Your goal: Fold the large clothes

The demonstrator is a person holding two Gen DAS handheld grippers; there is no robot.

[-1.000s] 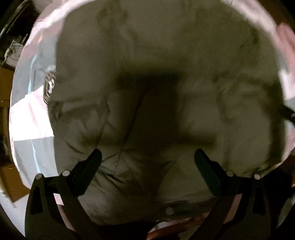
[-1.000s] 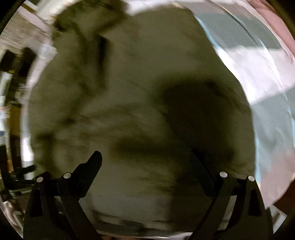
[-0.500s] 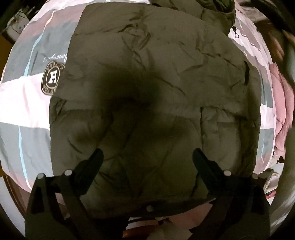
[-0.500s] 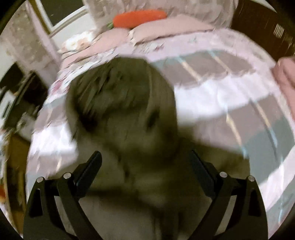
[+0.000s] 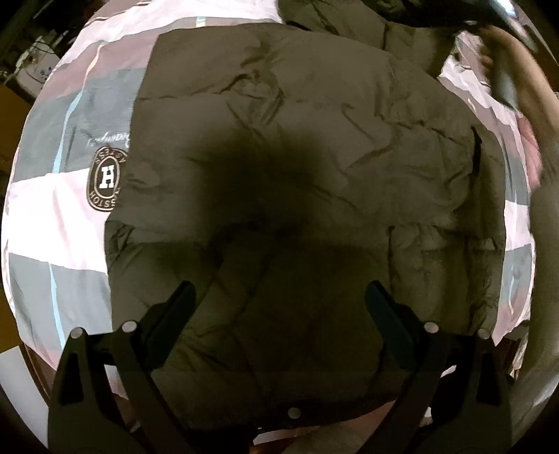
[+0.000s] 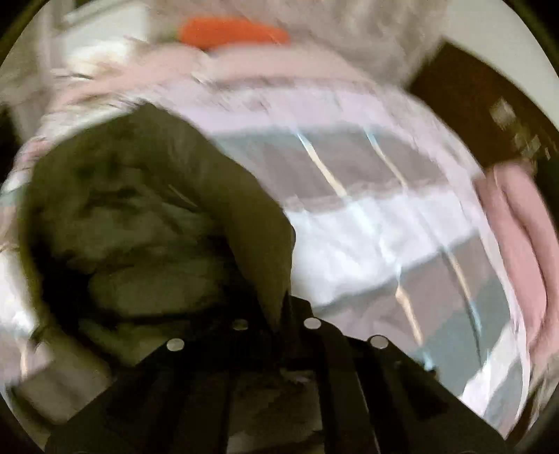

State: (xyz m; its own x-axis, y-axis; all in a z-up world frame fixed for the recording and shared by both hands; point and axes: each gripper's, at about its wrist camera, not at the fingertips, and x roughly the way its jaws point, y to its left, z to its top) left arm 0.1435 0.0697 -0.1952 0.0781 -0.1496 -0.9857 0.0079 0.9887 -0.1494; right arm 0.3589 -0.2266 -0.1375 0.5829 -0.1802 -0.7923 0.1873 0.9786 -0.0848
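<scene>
**Operator:** Jacket (image 5: 300,146) first. From my left wrist view, looking straight down, an olive padded jacket fills most of the frame, creased, lying flat on the bed's patchwork quilt (image 5: 52,209) of pink, white and grey blocks. A round badge with an H (image 5: 104,178) shows on the quilt at centre left, just beside the jacket's edge.

**Assistant:** And your left tongs?

**Operator:** My left tongs (image 5: 279,304) stand spread wide at the bottom of the frame, above the jacket's lower part, with nothing between them. Their shadow falls dark across the jacket's middle. At the upper right edge I see a person's arm (image 5: 517,70); what it carries is too blurred to tell.

**Assistant:** Now the right wrist view?

**Operator:** Blurred. My right tongs (image 6: 283,307) sit at bottom centre, pressed together; they have just been closing, and a pointed fold of the olive jacket (image 6: 146,216) runs down into them, so they are pinching it. The rest of that bunched fabric fills the left half. The quilt (image 6: 367,216) spreads across the right half, an orange cushion (image 6: 234,31) at top centre, and a pink blanket (image 6: 517,237) along the right edge.
</scene>
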